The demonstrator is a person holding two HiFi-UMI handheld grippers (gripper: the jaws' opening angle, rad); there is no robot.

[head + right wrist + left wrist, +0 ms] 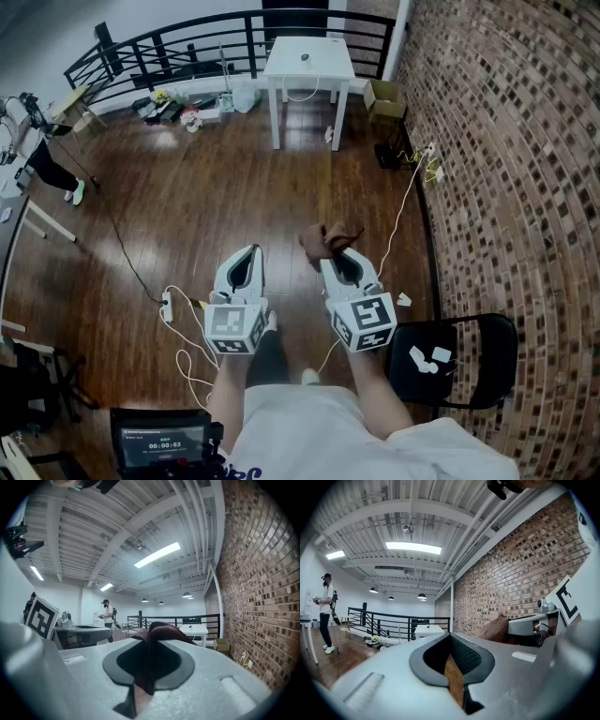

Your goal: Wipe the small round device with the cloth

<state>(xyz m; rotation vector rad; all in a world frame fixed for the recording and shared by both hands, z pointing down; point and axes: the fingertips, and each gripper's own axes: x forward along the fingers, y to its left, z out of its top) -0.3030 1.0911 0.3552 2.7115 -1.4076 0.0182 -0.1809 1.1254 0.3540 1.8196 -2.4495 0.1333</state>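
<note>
The small round device (305, 59) lies on a white table (323, 70) far across the room; in the right gripper view the device (190, 626) is a tiny dark dot on that table (197, 631). My right gripper (330, 253) is shut on a brown cloth (328, 238), which bunches out above its jaws; the cloth (157, 637) fills the jaw gap in the right gripper view. My left gripper (250, 253) is held level beside it, shut with nothing between its jaws (451, 637). Both grippers are well short of the table.
A black railing (187, 42) runs behind the table. A brick wall (506, 141) lines the right side, with a cardboard box (384, 97) and cables at its foot. A black folding chair (464, 361) stands near right. A power strip (168, 306) lies on the wooden floor. A person (47, 167) stands far left.
</note>
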